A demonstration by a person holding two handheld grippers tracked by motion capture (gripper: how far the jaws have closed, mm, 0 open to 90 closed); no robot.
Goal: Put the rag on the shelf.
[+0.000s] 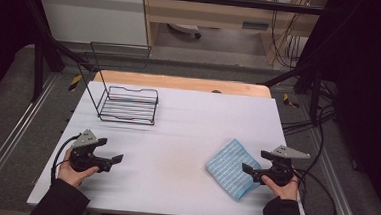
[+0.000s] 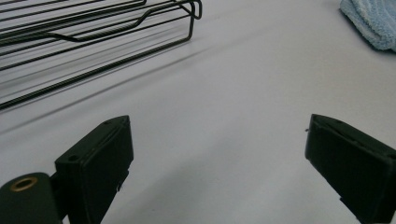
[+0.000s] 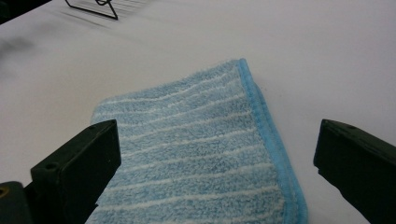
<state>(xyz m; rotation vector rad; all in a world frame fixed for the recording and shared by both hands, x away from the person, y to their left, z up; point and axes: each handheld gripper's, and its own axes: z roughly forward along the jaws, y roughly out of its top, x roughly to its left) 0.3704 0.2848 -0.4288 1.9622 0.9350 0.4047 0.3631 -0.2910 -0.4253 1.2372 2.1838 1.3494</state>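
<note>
Nearest the person, two grippers rest low over the white table cover [image 1: 176, 136]: the left gripper [image 1: 116, 160] at the near left with its jaws spread wide over bare cover, and the right gripper [image 1: 249, 168] at the near right, jaws likewise released and gripping nothing, its tips at the near right edge of the one folded blue striped cloth [image 1: 232, 167]. That cloth lies flat on the near right part of the cover, its long axis running diagonally from the near right toward the far left, one corner pointing away from the person and its pale stripes lying across that axis. Farther back, on the far left, stands a single black wire rack [image 1: 128, 105], well apart from the cloth and both grippers.
</note>
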